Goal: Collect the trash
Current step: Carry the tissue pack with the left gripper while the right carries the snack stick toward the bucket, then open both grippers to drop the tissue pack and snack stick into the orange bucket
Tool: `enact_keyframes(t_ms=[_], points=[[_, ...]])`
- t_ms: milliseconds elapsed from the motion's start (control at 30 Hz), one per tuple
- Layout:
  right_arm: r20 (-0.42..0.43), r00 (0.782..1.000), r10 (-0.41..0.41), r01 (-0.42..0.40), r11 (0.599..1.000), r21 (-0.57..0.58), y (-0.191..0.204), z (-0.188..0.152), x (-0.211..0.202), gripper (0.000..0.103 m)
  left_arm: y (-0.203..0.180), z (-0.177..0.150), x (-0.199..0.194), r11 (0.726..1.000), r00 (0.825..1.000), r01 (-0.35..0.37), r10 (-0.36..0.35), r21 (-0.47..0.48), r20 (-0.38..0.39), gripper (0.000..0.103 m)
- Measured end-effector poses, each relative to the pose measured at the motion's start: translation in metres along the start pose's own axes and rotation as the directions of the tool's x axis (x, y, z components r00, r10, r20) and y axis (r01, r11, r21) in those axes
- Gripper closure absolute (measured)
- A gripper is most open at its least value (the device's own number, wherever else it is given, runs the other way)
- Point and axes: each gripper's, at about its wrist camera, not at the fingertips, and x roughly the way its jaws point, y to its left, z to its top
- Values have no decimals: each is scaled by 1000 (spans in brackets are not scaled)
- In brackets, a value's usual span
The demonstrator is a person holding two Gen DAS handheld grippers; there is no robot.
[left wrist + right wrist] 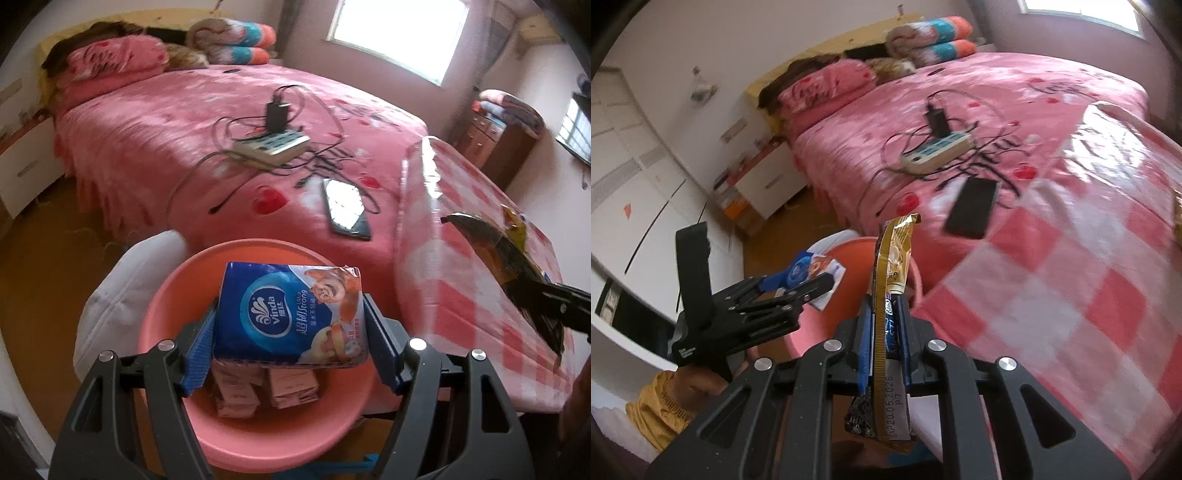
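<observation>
Tissue pack (pixel 291 314), clamped between the jaws of the left gripper (pixel 291 347), hangs over the pink basin (pixel 177 302) beside the bed's foot corner. Gold sachet (pixel 892 273), pinched upright in the right gripper (pixel 884 332), is above the basin rim. Phone (pixel 973 212) and power strip (pixel 936 151) lie on the bed (pixel 849 147).

The left tongs (pixel 290 325) are clamped on a blue tissue pack (pixel 291 314), blue pads pressing both its sides — held level, out in front. The right tongs (pixel 884 325) pinch a gold wrapper (pixel 892 314) edge-on, nearly closed. A bare hand (pixel 698 387) grips the left handle.
</observation>
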Motion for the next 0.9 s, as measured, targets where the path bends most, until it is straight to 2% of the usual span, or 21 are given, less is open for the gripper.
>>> enact_keyframes(t_ms=[267, 400, 433, 467, 500, 533, 567, 667, 900], points=[[-85, 995, 42, -49, 996, -78, 32, 5, 45, 89, 31, -6, 12, 996, 999, -42, 40, -77, -32, 30], [-120, 992, 35, -46, 995, -89, 37, 4, 65, 83, 41, -8, 21, 992, 997, -55, 48, -111, -66, 30], [-117, 993, 34, -44, 995, -85, 36, 3, 66, 73, 43, -9, 23, 991, 996, -60, 51, -120, -78, 29], [-107, 994, 31, -40, 996, -80, 34, 2, 67, 59, 46, -9, 25, 989, 994, -67, 55, -131, -90, 27], [-98, 995, 26, -33, 996, -79, 33, 2, 66, 52, 48, -10, 27, 988, 994, -71, 58, -139, -94, 25], [-86, 996, 21, -27, 997, -76, 32, 0, 64, 40, 49, -10, 26, 987, 994, -75, 63, -141, -87, 25], [-67, 998, 17, -22, 998, -67, 29, -1, 59, 35, 49, -10, 25, 987, 994, -81, 71, -137, -80, 23], [-27, 1000, 7, -9, 998, -55, 24, -2, 47, 28, 47, -8, 23, 989, 994, -87, 79, -120, -70, 20], [94, 991, -99, 107, 991, -86, 18, -7, 13, 15, 38, -4, 16, 992, 996, -83, 78, -98, -50, 20]])
